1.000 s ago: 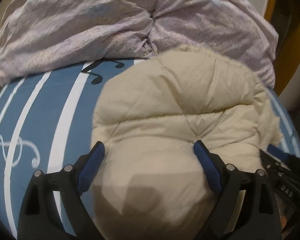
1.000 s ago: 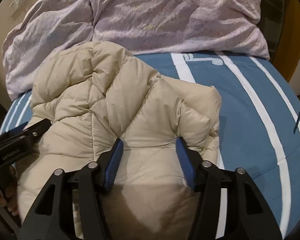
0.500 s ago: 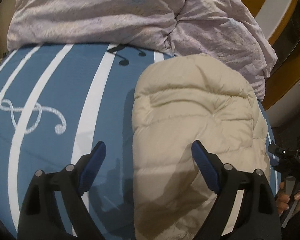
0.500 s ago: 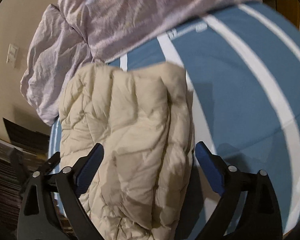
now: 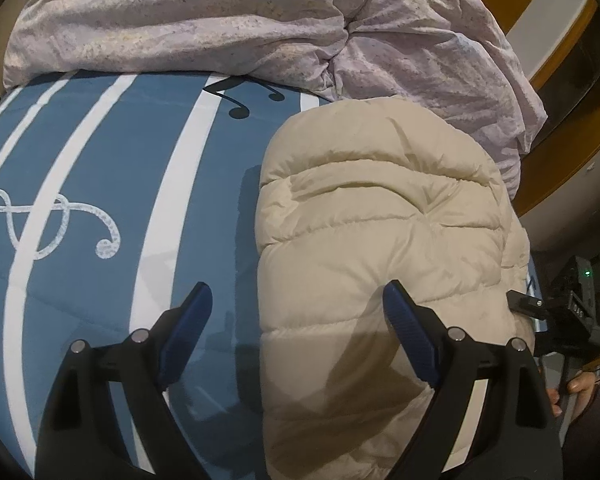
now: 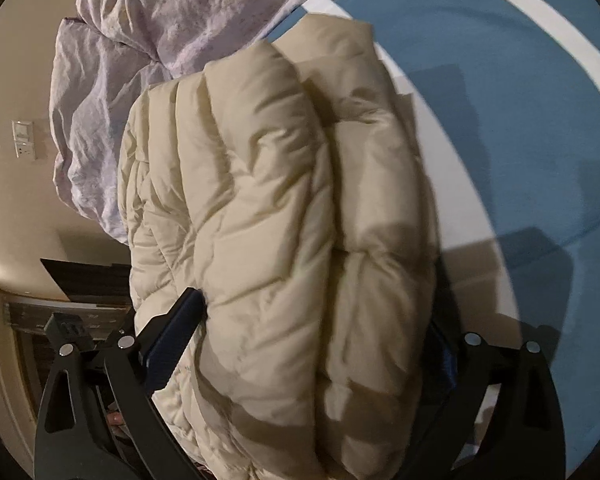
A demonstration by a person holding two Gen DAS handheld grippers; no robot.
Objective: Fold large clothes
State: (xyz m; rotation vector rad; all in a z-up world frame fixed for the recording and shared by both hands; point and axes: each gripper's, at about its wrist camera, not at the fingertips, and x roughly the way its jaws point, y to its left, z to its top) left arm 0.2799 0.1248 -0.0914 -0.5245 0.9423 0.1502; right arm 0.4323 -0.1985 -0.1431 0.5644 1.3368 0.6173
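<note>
Our left tongs [image 5: 298,312] stand wide open above the bed, gripping nothing: the left blue pad [image 5: 186,330] hangs over the blue bedcover [image 5: 112,152] with its white stripes and treble-clef print, while the right pad sits over the near part of the cream puffer jacket [image 5: 380,240]. So the jacket's left edge runs up between our two fingers, closer to the right one, and most of the folded bundle lies to the right of the tongs' centre line. We cannot tell whether the right pad touches the fabric or only hovers above it.

Our right tongs [image 6: 320,340] are also spread wide, and here the jacket [image 6: 284,208] fills the whole gap between the fingers, bulging over them. The left pad [image 6: 172,340] presses against the jacket's side; the right pad is mostly hidden behind the padding. We cannot tell whether these tongs are squeezing the bundle or merely straddling it.

The jacket lies folded into a thick, quilted block on the bedcover [image 6: 520,100], near the bed's edge, its far end just beside the crumpled lilac duvet [image 5: 220,20] heaped along the head of the bed. In the left view, the right tongs' black body [image 5: 572,304] shows at the jacket's far side.
</note>
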